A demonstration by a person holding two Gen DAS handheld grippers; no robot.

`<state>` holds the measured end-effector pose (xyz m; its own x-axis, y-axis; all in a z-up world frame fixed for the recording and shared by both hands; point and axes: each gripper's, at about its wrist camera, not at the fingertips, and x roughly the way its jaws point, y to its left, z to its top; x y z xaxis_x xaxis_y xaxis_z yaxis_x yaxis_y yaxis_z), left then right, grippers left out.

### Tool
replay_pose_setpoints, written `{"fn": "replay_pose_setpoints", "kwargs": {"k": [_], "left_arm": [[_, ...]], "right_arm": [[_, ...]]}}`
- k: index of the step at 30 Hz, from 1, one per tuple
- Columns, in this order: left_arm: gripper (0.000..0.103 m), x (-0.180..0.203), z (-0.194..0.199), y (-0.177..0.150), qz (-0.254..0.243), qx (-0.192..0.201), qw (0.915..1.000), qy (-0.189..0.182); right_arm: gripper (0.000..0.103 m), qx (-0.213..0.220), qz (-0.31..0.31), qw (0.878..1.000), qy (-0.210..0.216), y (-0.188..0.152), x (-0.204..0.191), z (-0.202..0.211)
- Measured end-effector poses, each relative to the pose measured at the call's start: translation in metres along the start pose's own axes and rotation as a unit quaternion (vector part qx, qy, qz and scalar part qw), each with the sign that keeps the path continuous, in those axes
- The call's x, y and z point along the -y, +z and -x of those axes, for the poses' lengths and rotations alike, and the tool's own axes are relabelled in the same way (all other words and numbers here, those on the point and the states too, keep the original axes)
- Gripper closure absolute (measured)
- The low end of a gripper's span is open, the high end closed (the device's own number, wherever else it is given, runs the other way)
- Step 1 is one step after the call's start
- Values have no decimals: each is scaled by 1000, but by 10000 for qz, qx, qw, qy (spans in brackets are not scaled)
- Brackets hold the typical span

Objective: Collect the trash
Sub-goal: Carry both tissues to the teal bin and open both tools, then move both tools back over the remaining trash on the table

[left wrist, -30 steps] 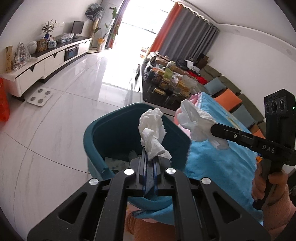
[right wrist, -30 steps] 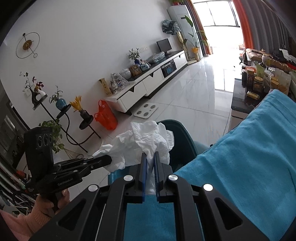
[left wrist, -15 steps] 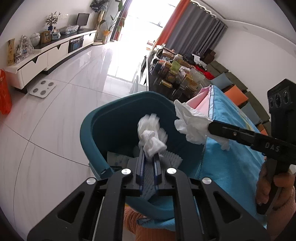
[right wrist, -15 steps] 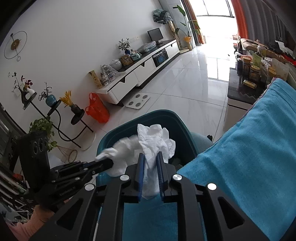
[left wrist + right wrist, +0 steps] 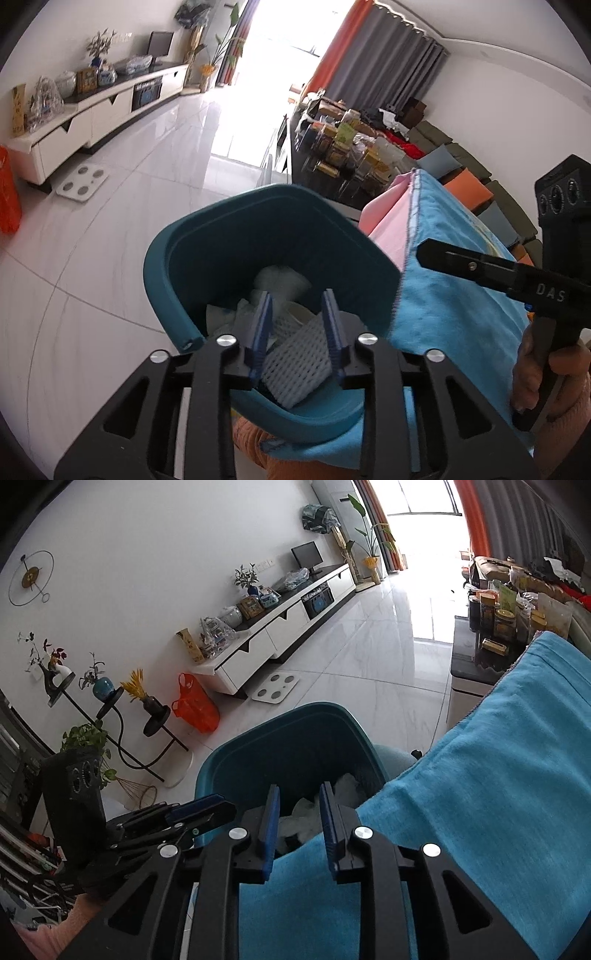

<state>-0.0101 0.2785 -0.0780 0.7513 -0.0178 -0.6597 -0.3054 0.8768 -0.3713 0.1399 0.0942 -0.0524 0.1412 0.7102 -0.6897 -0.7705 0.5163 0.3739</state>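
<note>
Two grippers hang over a teal bin (image 5: 221,266), both tilted downward toward its mouth. The left gripper (image 5: 297,332) fills the lower middle of its own view, its blue-padded fingers (image 5: 263,328) apart and opening, with nothing pinched between them. Below and beyond the gap lie the crumpled white tissues (image 5: 282,278) on the bin's floor, together with a white ribbed foam sleeve (image 5: 299,363) that shows through the gap between the pads without touching them.

In the right wrist view, the right gripper (image 5: 298,821) sits at lower centre, its fingers (image 5: 269,823) also parted and opening, empty. Beyond the gap a tissue (image 5: 347,786) rests inside the bin, clear of the pads. The left gripper appears at the lower left of that frame, its tips near the bin's rim (image 5: 207,775).

In the left wrist view the right gripper reaches in from the right edge, its black tip at mid-right over a blue cloth (image 5: 450,295) that lies just beside the bin. A hand (image 5: 546,373) at the lower right is wrapped round its handle, with a pink sleeve (image 5: 569,424) below.
</note>
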Motion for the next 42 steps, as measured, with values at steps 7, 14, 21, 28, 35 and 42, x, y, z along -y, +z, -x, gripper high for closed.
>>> {"fn": "replay_pose_setpoints", "kwargs": {"k": [7,14,21,28,35,42], "left_arm": [[60,33,24,-6,-389,322,9986,-157],[47,82,38,-14,-920,488,9937,-411],[34,137,41,-29,-1545,472,9839,-770],[32,191,32,-49,-1990,221,9710,-1306],[32,252,21,-72,-2521,-90,9500,-1842],[32,303,12,-92,-2901,-299,9310,-2194]], "right_arm": [[77,316,147,9994,23,-12,-1,36],[74,663,187,9976,-91,-36,9,83],[70,1029,134,9938,-407,-63,28,133],[69,1363,-119,9868,-870,-93,55,187],[69,1620,-615,9738,-1476,-138,89,242],[69,1788,-1151,9575,-1950,-177,123,282]]}}
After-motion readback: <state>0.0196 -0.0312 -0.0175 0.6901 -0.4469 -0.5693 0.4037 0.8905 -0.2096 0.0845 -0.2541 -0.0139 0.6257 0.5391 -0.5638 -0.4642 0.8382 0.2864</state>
